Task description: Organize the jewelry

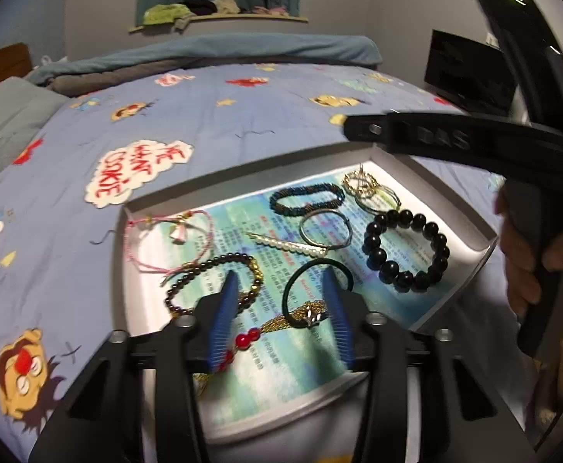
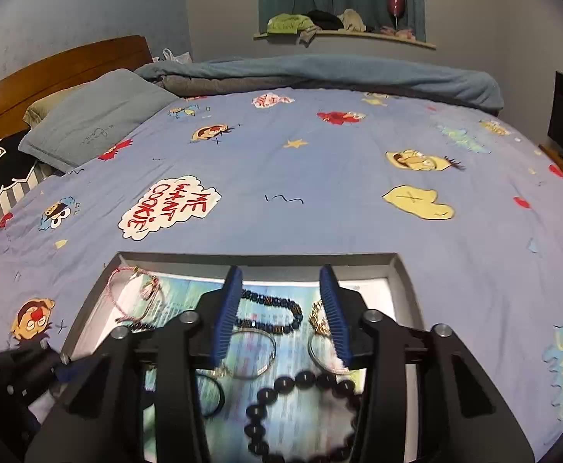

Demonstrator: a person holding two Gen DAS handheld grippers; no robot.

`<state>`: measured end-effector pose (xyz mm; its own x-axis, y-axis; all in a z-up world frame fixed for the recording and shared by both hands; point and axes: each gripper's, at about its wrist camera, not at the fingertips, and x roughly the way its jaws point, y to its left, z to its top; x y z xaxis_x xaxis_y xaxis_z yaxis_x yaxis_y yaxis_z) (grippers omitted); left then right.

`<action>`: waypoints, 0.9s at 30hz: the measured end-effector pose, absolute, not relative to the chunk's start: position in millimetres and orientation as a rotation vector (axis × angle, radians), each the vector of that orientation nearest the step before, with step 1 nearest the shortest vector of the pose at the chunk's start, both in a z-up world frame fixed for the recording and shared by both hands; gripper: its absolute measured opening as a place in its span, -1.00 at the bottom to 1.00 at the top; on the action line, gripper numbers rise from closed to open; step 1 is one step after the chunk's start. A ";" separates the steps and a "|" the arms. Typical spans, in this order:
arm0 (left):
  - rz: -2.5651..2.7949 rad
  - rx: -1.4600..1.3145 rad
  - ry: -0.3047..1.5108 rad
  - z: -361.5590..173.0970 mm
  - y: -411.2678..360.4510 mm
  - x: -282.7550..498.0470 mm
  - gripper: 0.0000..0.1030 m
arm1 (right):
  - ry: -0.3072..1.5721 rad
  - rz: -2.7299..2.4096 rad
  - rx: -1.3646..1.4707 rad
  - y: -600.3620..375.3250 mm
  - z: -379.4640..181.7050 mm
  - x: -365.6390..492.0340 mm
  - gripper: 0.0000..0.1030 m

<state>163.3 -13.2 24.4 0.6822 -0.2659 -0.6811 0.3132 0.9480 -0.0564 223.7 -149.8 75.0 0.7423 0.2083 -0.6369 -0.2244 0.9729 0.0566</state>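
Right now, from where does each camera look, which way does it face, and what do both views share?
Left wrist: sits behind the open left tongs, looking down into the tray at the green hair tie; the right tongs and hand show at right.
Right wrist: sits behind the open right tongs, facing across the bed toward the window shelf; the left tongs show at lower left.
Shared: tray, black bead bracelet, pink cord bracelet.
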 end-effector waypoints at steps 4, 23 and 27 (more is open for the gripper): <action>-0.295 0.050 0.725 35.3 -6.7 151.8 0.28 | 0.658 0.224 -0.047 -150.9 91.3 193.5 0.11; -0.172 0.065 0.646 35.3 27.5 77.6 0.78 | 0.631 0.210 -0.051 -173.6 90.6 76.2 0.75; -0.141 0.079 0.637 28.3 30.1 67.2 0.80 | 0.628 0.199 -0.039 -184.1 75.2 61.8 0.86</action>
<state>67.2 30.1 28.3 0.7945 -0.1067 -0.5978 0.1555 0.9874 0.0304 61.8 -184.1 75.2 0.7908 0.1731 -0.5871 -0.1966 0.9802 0.0243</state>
